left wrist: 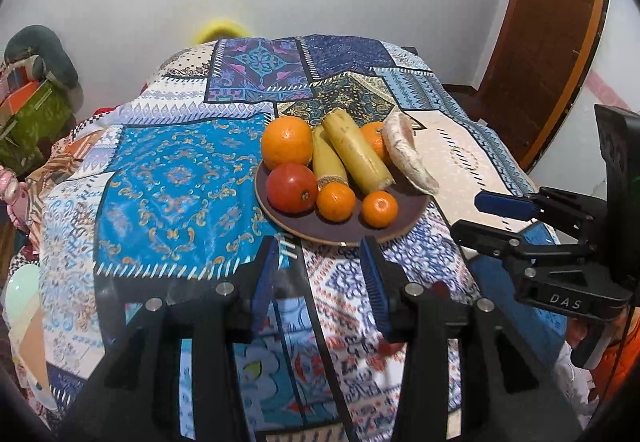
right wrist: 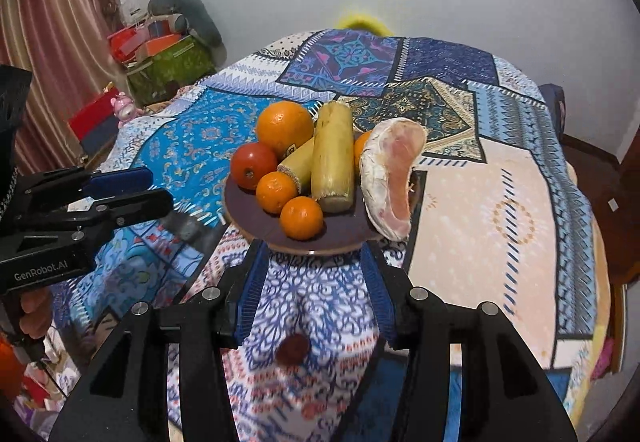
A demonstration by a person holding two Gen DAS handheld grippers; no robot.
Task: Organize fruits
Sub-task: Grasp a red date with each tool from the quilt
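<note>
hovering just short of the plate on the patterned tabletop, the left tool and right tool both hang apart and empty, seemingly because all the fruits already sit piled together there.

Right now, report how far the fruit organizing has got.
Done, by the look of it: the oranges, tomato, sugarcane pieces and pomelo wedge all sit on the plate. In hand: nothing; the left gripper and right gripper are open and empty. Left: the wedge overhangs the rim.
</note>
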